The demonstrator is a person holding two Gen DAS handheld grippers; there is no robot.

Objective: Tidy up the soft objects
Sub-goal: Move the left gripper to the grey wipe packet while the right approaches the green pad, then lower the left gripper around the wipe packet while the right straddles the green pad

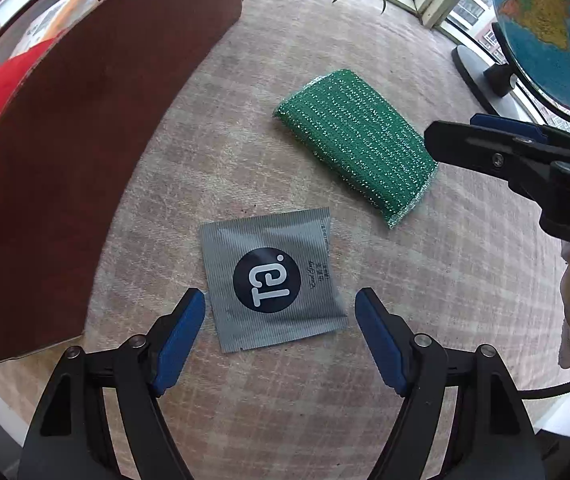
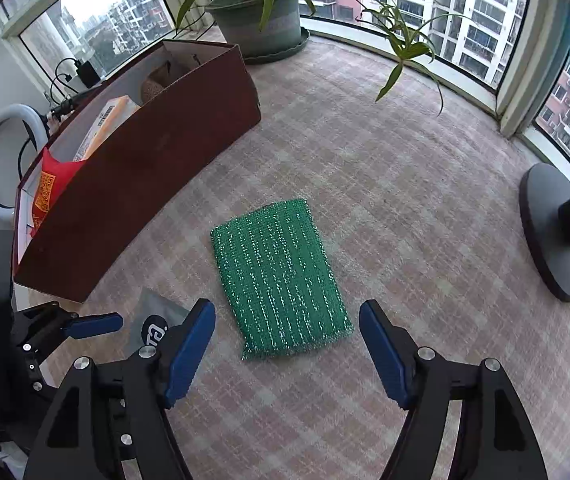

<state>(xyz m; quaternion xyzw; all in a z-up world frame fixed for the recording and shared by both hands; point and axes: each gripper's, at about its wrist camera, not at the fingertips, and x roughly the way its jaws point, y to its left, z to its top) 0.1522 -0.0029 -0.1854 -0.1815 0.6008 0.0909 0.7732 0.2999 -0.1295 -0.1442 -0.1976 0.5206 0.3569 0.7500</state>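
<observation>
A grey foil sachet with a dark round logo lies flat on the checked cloth. My left gripper hangs open over its near edge, one blue pad at each side, neither pressing on it. A green sparkly scouring sponge lies to the right of the sachet; the same sponge shows in the left wrist view. My right gripper stands open above the sponge's near end, with nothing gripped. The right gripper enters the left wrist view from the right, and the left gripper shows at the lower left of the right wrist view.
A dark red open box stands at the left, holding a red packet, an orange-and-white pack and a brown item. A potted plant sits by the window behind. A globe on a round grey base stands at the right.
</observation>
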